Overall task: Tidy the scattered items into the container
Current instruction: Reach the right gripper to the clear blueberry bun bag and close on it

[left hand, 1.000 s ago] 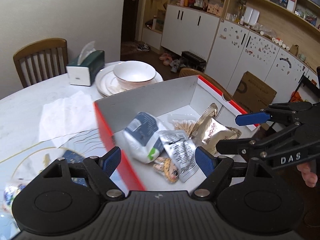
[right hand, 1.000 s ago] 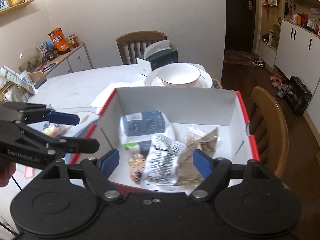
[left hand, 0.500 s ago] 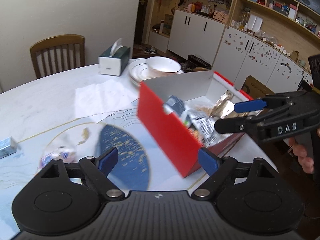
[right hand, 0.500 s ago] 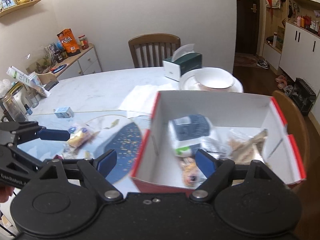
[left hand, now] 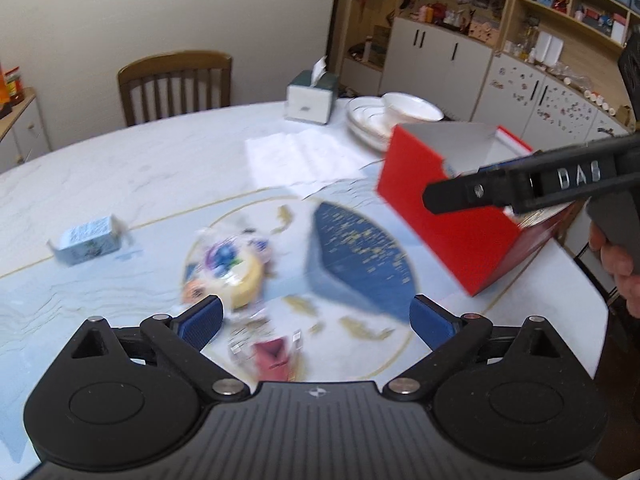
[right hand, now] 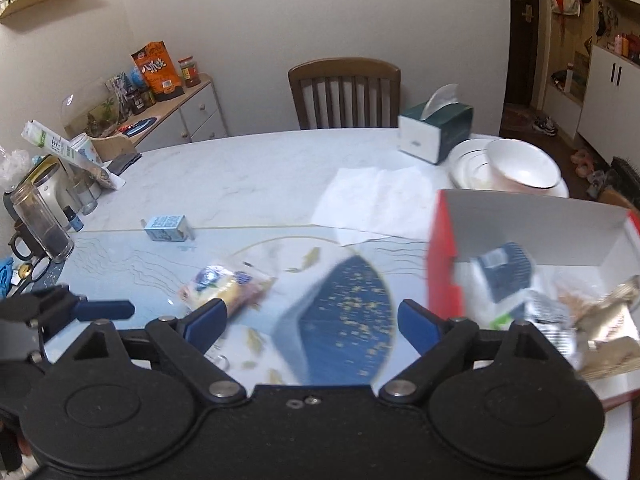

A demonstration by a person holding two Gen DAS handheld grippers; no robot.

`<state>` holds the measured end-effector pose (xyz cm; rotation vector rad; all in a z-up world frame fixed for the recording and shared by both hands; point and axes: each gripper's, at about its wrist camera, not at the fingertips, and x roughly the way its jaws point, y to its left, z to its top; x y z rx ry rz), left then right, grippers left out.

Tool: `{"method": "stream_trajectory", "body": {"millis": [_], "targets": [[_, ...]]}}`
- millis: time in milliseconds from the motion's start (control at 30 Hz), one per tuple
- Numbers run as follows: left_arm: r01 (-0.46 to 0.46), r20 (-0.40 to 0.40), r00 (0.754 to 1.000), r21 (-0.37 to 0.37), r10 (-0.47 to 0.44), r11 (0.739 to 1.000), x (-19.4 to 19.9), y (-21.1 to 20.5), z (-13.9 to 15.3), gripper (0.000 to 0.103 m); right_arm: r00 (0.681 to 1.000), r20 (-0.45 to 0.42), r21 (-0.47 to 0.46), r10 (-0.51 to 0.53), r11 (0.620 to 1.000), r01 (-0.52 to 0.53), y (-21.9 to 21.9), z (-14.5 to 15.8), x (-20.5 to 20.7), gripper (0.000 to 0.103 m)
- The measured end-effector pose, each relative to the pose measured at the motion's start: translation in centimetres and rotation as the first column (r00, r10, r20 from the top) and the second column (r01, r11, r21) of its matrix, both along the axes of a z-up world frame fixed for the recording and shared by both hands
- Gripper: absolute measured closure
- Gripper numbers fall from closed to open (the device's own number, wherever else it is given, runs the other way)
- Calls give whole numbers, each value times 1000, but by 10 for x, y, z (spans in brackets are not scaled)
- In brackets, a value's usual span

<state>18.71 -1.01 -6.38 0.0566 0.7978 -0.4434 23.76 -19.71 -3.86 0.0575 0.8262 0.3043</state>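
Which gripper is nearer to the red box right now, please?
Right. The right gripper hangs just beside the red box, while the left gripper sits farther off, over the snack bag.

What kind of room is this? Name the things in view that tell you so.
Most likely a home dining room: a marble-look dining table, a wooden chair, stacked plates and bowl, and cupboards with shelves.
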Motion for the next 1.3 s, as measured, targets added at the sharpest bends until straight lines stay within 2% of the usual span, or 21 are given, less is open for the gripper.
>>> {"method": "stream_trajectory", "body": {"millis": [267,500,800,1300], "targets": [[-23,-39,999,27,24,999,10,25,-30,3,999,-51,-50,8,999,-11,54,-24,27,7],[-41,-70,997,8,42,999,15,30,-48,3,996,-87,-66,7,998,-13,86,-38,56,7],[-51,-85,995,7,51,999,18,32,-62,3,989,-150,-42,-11,999,5,109,-60,81,7],[-23,-55,998,48,26,999,15,18,-76,3,968,-252,-48,0,999,-13,132,-89,107,7]]}}
